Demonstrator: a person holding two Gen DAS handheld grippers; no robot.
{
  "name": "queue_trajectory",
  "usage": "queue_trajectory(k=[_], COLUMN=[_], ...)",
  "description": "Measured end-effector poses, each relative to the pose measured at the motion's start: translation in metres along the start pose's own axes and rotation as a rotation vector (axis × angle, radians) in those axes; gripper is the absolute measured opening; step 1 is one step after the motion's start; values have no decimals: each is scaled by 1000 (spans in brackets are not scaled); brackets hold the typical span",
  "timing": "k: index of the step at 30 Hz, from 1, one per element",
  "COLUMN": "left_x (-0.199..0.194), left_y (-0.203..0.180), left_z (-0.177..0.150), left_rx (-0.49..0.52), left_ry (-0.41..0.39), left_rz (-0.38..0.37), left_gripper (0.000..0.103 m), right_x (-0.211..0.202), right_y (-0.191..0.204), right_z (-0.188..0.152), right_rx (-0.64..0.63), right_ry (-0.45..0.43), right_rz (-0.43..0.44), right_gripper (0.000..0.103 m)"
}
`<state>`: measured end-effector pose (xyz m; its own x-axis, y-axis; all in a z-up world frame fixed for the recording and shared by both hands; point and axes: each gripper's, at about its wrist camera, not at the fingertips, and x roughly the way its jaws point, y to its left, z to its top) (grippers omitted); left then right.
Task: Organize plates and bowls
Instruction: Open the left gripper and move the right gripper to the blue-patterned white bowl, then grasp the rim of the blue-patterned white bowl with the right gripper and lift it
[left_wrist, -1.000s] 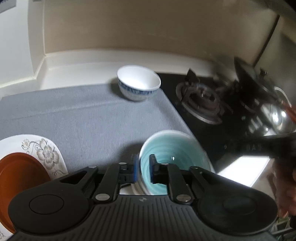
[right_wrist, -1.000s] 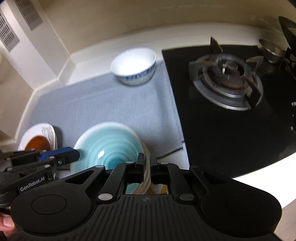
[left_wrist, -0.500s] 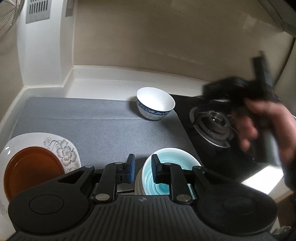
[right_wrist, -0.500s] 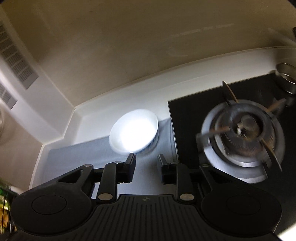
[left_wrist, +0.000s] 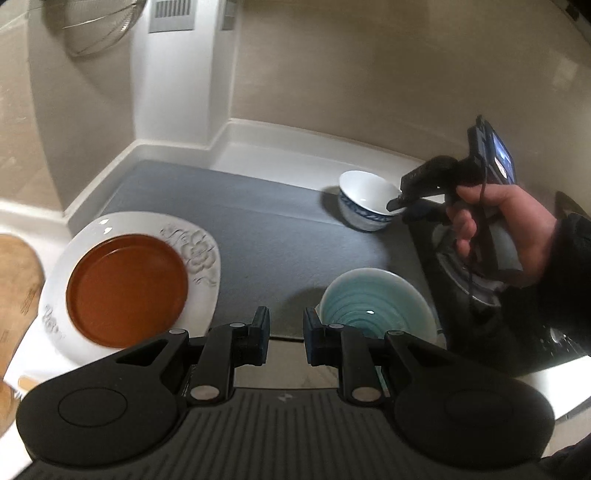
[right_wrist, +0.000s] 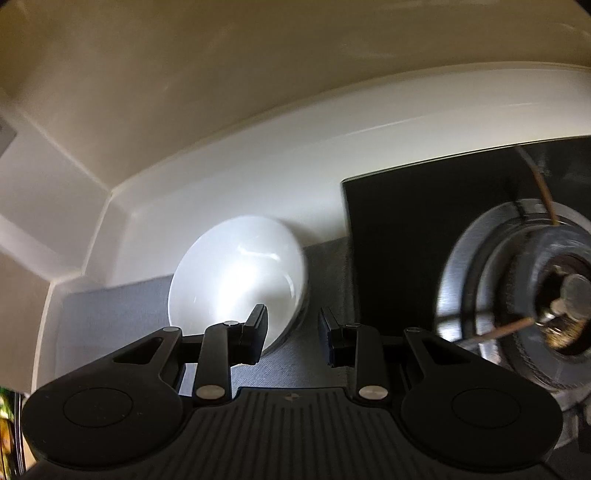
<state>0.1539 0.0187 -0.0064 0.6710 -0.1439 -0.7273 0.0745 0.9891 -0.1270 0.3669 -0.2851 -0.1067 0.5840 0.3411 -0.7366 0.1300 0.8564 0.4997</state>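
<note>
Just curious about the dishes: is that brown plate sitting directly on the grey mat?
No, the brown plate rests on top of a larger white flowered plate, which lies at the left edge of the grey mat.

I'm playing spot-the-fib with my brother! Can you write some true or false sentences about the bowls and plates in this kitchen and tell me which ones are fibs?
1. The brown plate sits on the white flowered plate. True.
2. The teal bowl is pinched in the left gripper. False: its jaws stand apart with nothing between them, and the bowl sits just beside them.
3. The right gripper is at the rim of the white bowl. True.
4. The white bowl stands on the stove burner. False: it stands on the grey mat, beside the stove.
5. The right gripper is squeezed shut. False: in its own view the jaws are apart and empty.
</note>
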Motion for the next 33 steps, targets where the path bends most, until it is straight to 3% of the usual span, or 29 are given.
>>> queue_trajectory(k=[2, 10, 20, 23, 24, 33], left_x=[-2, 3, 16, 18, 19, 20], left_y=[-1, -3, -7, -7, -8, -11], left_z=[-3, 7, 21, 23, 24, 24], left_rx=[-7, -14, -14, -11, -20, -15], left_ry=[3, -21, -43, -47, -55, -59], left_rz=[11, 31, 23, 22, -18, -21], left_gripper=[21, 21, 21, 21, 21, 21], right_x=[6, 3, -5, -4, -3, 2], right_y=[3, 3, 30, 28, 26, 16], right_z=[0, 0, -18, -20, -20, -20], right_rx=[-24, -39, -147, -141, -127, -75], right_ry=[26, 39, 173, 179, 195, 217], right_rz=[-4, 30, 122, 117, 118, 148], right_gripper=[25, 16, 15, 15, 15, 15])
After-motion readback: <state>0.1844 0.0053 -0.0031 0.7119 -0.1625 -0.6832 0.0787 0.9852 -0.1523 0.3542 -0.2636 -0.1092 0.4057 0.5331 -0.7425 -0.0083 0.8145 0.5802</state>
